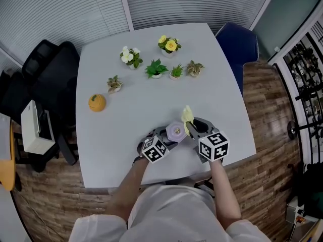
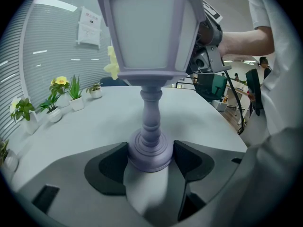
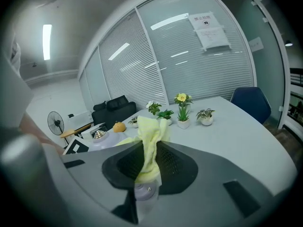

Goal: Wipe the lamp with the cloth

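Note:
A lavender lantern-shaped lamp (image 2: 150,56) stands upright near the table's front edge; its top (image 1: 176,131) shows from above in the head view. My left gripper (image 2: 150,159) is shut on the lamp's round base. A pale yellow cloth (image 3: 150,143) is pinched between the jaws of my right gripper (image 3: 149,167), which is shut on it. In the head view the cloth (image 1: 187,117) hangs just right of the lamp top, beside the right gripper (image 1: 198,130). In the left gripper view a bit of yellow cloth (image 2: 112,65) peeks from behind the lamp's shade.
Small potted plants (image 1: 156,68) and flower pots (image 1: 169,46) line the far half of the white table (image 1: 136,110). An orange ball-like object (image 1: 97,102) sits at the left. A black chair (image 1: 50,74) stands left of the table, a blue chair (image 1: 237,42) at the far right.

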{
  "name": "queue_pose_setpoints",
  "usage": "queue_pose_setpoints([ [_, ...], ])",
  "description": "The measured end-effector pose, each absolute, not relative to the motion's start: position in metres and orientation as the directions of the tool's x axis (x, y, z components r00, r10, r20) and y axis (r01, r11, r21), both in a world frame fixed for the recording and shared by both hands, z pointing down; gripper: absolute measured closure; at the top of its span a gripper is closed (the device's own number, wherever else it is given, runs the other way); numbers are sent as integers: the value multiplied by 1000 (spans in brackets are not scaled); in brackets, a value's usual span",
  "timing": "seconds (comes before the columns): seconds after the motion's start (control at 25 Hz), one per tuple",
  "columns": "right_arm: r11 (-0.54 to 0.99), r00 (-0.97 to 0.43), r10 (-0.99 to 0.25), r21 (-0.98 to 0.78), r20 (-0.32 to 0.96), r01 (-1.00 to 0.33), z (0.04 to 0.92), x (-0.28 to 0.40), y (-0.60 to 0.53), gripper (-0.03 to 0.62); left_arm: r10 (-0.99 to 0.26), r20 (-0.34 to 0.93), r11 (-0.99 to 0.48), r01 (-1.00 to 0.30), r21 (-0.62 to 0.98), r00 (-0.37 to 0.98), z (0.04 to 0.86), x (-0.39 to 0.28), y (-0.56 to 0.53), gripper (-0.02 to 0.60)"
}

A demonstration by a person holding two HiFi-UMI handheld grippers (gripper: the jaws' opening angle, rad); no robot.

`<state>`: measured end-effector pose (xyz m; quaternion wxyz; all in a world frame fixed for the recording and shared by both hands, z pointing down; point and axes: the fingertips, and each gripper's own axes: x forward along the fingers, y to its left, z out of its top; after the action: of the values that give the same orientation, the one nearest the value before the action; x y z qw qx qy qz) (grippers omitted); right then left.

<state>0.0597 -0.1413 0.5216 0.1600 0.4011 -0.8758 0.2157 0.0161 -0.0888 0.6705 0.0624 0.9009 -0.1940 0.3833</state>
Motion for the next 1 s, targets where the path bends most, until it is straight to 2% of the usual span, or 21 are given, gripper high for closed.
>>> queue_pose_setpoints([
  [0.2,573,-645,-617,-304,452,-761,533,54,-143,517,-301,715,-917,-398,-35,631,671,16,-89,273],
  [0.48,548,-711,-598,-458,371,-700,538,52,-142,517,-301,715,-917,-397,-36,631,671,15,-89,273],
  [1.0,570,-741,-569,-478,357,-668,540,54,-126,517,-302,715,-917,-397,-38,630,670,16,-89,273],
])
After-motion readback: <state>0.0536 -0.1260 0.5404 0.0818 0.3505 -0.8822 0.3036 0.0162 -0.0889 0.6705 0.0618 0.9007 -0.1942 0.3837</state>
